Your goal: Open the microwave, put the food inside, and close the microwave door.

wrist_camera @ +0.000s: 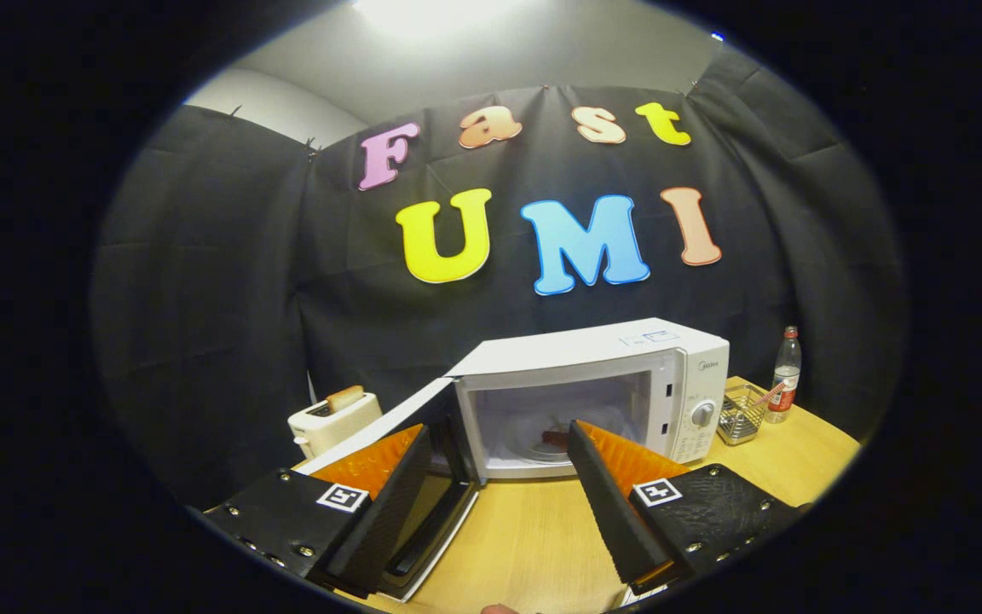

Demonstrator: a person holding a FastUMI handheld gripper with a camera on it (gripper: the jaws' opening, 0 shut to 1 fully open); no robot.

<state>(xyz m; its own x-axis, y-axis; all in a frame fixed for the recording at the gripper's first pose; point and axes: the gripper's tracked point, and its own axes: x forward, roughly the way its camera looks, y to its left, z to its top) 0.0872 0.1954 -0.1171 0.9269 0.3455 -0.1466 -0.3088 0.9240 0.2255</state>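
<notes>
While two fingers [499, 443] gape wide and empty, one microwave [610, 384] stands open, one toaster [333, 422] alongside.

Staged kitchen booth, not a real home: black cloth wall [227, 281] pinned up behind a wooden bench [542, 537] carrying a white microwave [610, 388], toaster [333, 419], wire basket [740, 414] and drink bottle [785, 375].

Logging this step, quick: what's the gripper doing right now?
Gripper: open, holding nothing, fingers spread in front of the open microwave.
</notes>
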